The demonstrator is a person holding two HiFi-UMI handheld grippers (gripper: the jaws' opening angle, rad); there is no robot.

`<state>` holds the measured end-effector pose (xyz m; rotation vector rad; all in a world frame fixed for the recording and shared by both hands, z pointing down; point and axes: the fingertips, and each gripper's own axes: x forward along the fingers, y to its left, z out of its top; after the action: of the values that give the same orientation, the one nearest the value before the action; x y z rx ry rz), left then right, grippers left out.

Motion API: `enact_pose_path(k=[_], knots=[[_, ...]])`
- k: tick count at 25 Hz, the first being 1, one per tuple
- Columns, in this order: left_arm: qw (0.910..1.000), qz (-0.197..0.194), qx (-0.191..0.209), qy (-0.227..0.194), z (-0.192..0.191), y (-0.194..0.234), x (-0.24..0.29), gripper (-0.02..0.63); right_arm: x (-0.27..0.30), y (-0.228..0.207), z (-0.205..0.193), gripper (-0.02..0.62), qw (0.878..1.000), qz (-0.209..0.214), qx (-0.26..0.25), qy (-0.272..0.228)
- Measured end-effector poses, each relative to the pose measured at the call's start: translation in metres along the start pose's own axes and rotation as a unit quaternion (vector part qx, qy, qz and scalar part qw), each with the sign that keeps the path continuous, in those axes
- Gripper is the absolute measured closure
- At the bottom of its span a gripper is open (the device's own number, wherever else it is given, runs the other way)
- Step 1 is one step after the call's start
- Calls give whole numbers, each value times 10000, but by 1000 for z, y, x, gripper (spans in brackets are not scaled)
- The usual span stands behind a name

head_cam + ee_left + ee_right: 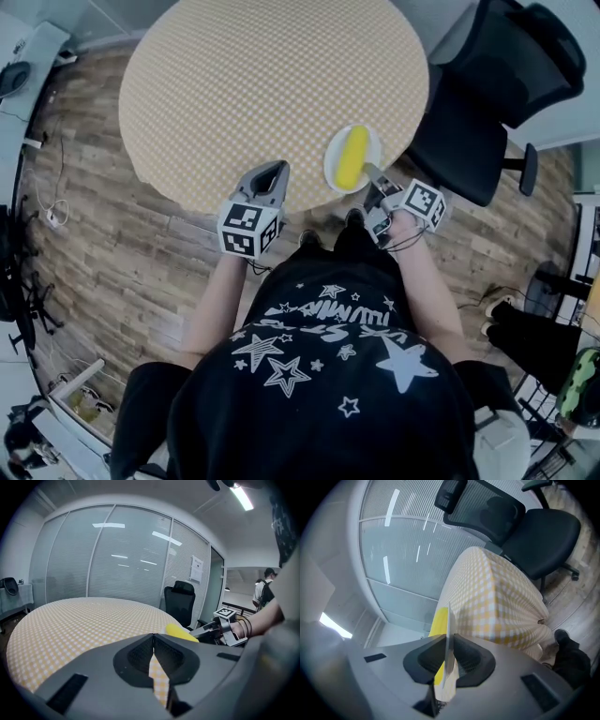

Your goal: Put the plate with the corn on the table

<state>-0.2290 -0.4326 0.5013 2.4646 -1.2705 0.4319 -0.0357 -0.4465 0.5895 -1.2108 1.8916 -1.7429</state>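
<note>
- The plate with the corn is at the near edge of the table, on the side by the black chair.
- The right gripper is clamped on the plate's rim. The thin white rim sits right between its two jaws. The yellow corn lies on the plate just past them.
- The left gripper has its jaws pressed together with nothing in them. It is at the table's near edge too, apart from the plate.
- I think the job is nearly done, because the plate is over the table. I cannot tell if its bottom touches the cloth yet.
- I think this is what is left: set the plate down flat, a bit further in from the table's edge so it will not tip off, then let go of the rim.
- The table is round. It has a yellow and white checked cloth that hangs down in folds at the edge.
- The floor around the table is wood.
- A glass wall with blinds stands on the far side of the table.
- A person stands far off, past the chair.
</note>
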Motion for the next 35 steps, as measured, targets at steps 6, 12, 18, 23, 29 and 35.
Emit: enact_pose_path(k=[6, 12, 18, 23, 29, 35], knots=[[9999, -19, 15, 122, 1, 4, 14, 598, 17, -4, 7, 551, 9999, -75, -15, 99], [9999, 0, -24, 121, 4, 8, 23, 598, 26, -8, 11, 551, 9995, -233, -16, 225], [9998, 12, -89, 201, 0, 12, 33, 598, 32, -8, 16, 552, 9977, -573, -226, 277], [9997, -49, -68, 233, -1, 11, 36, 598, 36, -11, 15, 552, 9951, -796, -497, 307], [9996, -51, -54, 261, -5, 8, 33, 598, 36, -14, 10, 551, 9825, -1241, -1260, 585], [9997, -58, -44, 219, -5, 5, 29, 598, 36, -9, 8, 519, 9729, -1290, -1793, 689]])
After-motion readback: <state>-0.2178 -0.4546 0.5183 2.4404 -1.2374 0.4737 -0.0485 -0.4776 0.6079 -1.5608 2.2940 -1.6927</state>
